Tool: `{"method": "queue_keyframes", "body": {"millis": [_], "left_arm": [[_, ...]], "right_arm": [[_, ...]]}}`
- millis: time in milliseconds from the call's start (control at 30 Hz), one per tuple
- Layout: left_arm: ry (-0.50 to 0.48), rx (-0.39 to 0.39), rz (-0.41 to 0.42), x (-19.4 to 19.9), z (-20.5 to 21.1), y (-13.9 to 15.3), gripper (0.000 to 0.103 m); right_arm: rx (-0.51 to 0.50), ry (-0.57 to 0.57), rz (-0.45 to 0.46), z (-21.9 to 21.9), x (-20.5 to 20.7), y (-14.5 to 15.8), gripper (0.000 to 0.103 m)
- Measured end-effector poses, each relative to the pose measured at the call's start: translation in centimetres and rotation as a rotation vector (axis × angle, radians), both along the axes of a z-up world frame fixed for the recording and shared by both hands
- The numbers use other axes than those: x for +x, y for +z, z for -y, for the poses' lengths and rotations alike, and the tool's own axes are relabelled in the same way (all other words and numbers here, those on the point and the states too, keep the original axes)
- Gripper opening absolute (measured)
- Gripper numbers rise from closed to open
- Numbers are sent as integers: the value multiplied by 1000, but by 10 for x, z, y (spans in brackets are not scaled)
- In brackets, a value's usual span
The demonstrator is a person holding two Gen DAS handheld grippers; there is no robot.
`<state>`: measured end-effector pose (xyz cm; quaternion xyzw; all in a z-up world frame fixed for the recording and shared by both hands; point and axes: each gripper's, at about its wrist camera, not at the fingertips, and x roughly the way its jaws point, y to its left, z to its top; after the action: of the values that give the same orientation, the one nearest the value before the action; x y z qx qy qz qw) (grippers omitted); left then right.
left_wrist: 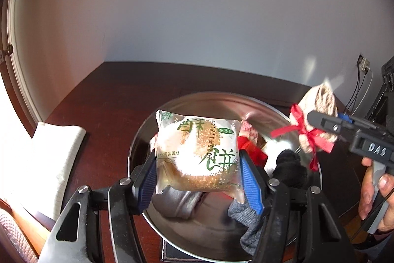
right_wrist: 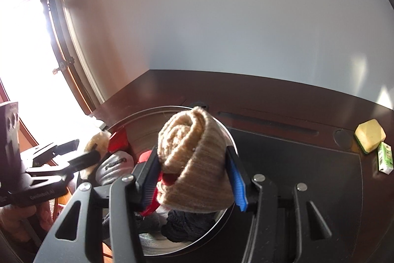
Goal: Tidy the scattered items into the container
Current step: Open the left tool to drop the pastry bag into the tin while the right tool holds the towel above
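while angled down, both grippers (left_wrist: pixel 198 173) (right_wrist: pixel 194 176) hold items over the bowl (left_wrist: pixel 216 100).

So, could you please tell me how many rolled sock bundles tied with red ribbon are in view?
2: one beige bundle held in the right hand-held gripper above the bowl, one lying in it. Others may be hidden.

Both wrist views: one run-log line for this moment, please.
left gripper: shut on pastry packet | right gripper: shut on rolled beige sock | both above metal bowl | not released
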<state>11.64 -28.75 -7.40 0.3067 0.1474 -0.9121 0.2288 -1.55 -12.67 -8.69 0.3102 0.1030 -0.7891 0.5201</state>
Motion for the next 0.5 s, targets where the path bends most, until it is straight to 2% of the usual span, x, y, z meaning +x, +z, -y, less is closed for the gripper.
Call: {"method": "queue_keyframes", "body": {"millis": [500], "left_arm": [[48, -23, 19, 8, -2, 0, 65]], "right_arm": [[2, 7, 2, -4, -2, 0, 52]]}}
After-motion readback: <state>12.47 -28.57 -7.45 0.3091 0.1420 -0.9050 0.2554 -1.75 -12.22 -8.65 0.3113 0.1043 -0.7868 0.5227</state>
